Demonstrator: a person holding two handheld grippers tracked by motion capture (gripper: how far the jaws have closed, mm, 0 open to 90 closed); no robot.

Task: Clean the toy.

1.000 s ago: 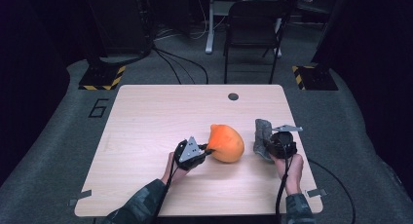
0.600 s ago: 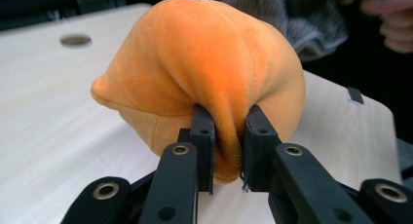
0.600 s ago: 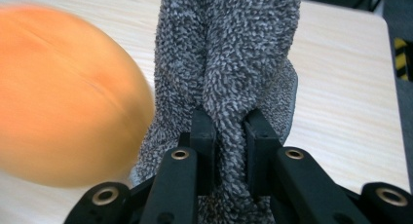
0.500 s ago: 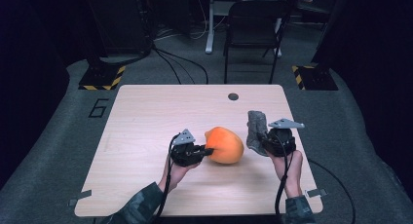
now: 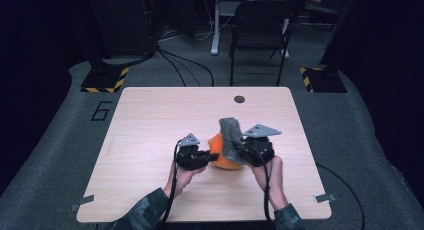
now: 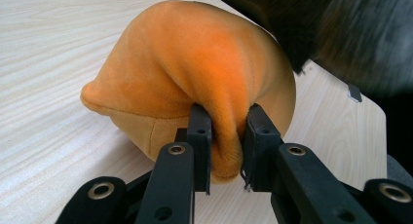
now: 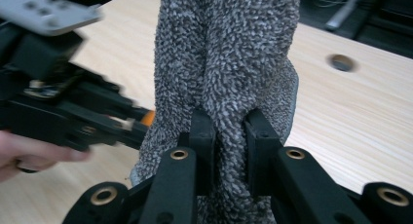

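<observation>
An orange plush toy [image 5: 223,159] rests on the wooden table [image 5: 150,120], between the two hands. My left gripper [image 5: 212,156] is shut on a fold of the orange plush [image 6: 204,83] at its near side. My right gripper [image 5: 239,149] is shut on a grey fuzzy cloth [image 5: 230,137], held upright against the plush's right side. In the right gripper view the grey cloth [image 7: 229,63] rises between the jaws, and the left gripper [image 7: 73,112] shows beyond it at the left.
A round cable hole [image 5: 239,99] sits near the table's far edge. A black chair [image 5: 262,35] stands beyond the table. Yellow-black striped blocks [image 5: 105,80] lie on the floor at both far corners.
The right gripper has carried the grey cloth left until it covers the plush's right side. The left gripper and plush have shifted slightly toward the person.
</observation>
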